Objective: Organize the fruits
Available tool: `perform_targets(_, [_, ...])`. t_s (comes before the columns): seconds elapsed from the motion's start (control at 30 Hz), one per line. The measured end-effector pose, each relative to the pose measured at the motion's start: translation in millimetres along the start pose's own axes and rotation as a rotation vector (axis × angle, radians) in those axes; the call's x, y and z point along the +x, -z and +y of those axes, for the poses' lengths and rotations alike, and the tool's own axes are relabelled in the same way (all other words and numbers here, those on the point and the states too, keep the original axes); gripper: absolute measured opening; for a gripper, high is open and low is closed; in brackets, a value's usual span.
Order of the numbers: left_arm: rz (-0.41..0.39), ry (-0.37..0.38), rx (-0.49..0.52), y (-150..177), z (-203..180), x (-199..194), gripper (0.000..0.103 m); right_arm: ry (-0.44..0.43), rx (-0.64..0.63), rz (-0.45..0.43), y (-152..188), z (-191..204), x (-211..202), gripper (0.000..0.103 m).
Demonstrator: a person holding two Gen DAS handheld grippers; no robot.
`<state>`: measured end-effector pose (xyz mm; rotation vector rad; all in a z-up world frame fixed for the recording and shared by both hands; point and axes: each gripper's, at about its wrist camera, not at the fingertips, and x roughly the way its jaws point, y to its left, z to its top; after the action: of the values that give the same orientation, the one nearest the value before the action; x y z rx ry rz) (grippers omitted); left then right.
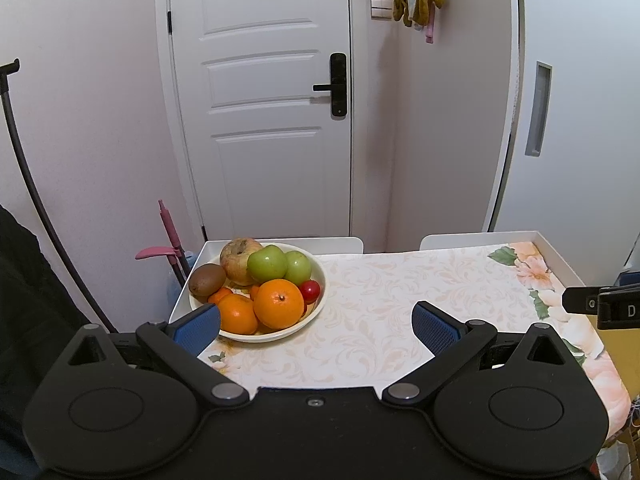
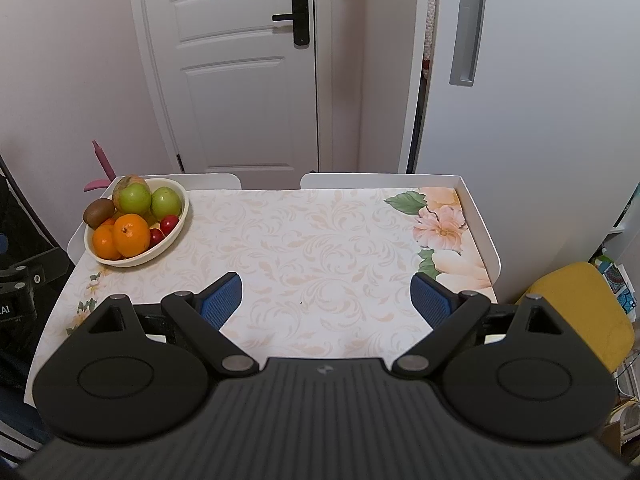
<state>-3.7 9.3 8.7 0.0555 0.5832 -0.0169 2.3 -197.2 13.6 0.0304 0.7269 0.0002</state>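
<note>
A cream bowl (image 1: 314, 312) stands at the table's far left corner, also in the right wrist view (image 2: 176, 236). It holds two oranges (image 1: 279, 303), two green apples (image 1: 267, 263), a kiwi (image 1: 207, 279), a large brownish fruit (image 1: 238, 254), small red fruits (image 1: 310, 290) and a small tangerine. My left gripper (image 1: 316, 322) is open and empty, above the table just in front of the bowl. My right gripper (image 2: 326, 294) is open and empty over the middle of the table.
The table (image 2: 320, 240) has a floral cloth and a raised white rim. A yellow chair (image 2: 580, 312) stands to the right. Behind are a white door (image 1: 264, 100) and a pink-handled tool (image 1: 168, 240) leaning by the left corner.
</note>
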Motion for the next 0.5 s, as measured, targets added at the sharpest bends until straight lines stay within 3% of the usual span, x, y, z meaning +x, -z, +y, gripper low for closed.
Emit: perform_targets(0.5, [-0.01, 0.009, -0.015, -3.2, 0.3, 4.5, 0.103, 0.001, 0.0, 0.0, -2.0, -1.3, 1.8, 0.103])
